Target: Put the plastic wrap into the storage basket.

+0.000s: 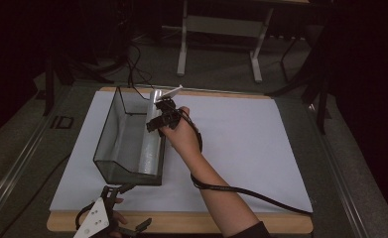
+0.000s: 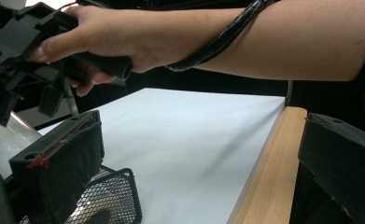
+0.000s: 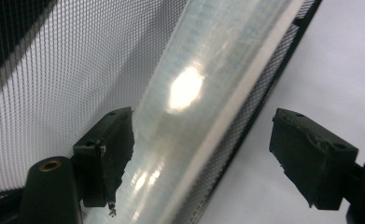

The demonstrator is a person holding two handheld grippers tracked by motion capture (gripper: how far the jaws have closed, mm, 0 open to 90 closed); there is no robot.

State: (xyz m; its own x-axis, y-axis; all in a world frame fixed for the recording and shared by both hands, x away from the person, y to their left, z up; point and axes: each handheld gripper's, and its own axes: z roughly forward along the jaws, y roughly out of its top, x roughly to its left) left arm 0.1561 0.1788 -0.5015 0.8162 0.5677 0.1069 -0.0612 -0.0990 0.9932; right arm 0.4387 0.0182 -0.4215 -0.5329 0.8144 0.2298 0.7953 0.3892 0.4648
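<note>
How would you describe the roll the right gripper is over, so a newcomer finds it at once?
Start at the white sheet covering the wooden table, then find the black mesh basket on its left half. Inside, lying along the basket's right wall, is a long shiny roll of clear film under the open right gripper. It is the sole glossy, tube-shaped thing there.

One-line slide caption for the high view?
Right gripper, jaws open, hovers at the shiny roll in a black mesh basket; left gripper waits nearby.
</note>
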